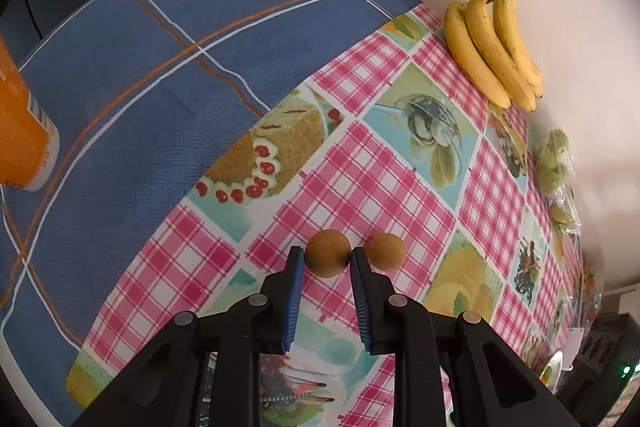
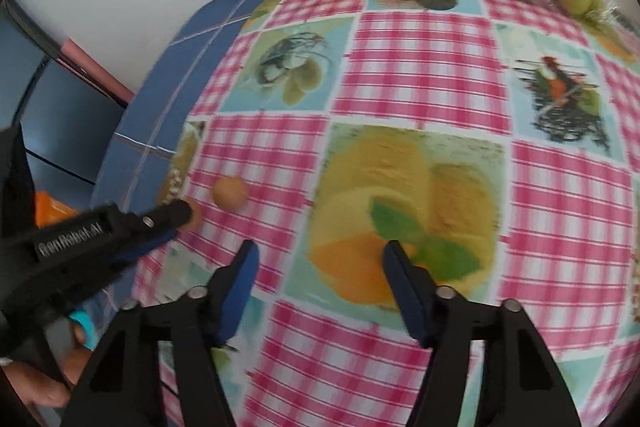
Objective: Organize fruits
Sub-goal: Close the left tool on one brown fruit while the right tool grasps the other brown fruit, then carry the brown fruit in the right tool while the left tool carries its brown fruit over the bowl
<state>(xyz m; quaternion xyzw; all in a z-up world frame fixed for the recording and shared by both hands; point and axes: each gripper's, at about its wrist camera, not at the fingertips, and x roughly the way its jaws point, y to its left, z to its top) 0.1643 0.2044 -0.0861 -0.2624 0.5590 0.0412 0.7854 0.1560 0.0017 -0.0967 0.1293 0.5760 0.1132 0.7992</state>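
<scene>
While left tongs (image 1: 327,259) pinch a brown fruit (image 1: 326,251) and right tongs (image 2: 318,259) gape empty, checked oilcloth (image 1: 360,167) overlaps blue cloth (image 1: 140,67).

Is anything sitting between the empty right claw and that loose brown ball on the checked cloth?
Nothing visible does. Only bare tablecloth lies between the right gripper and the free brown fruit; the left gripper beside it clamps the other brown fruit.

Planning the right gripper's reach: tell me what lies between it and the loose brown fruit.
Nothing: only bare checked tablecloth separates the right gripper from the loose brown fruit, in the right wrist view.
</scene>
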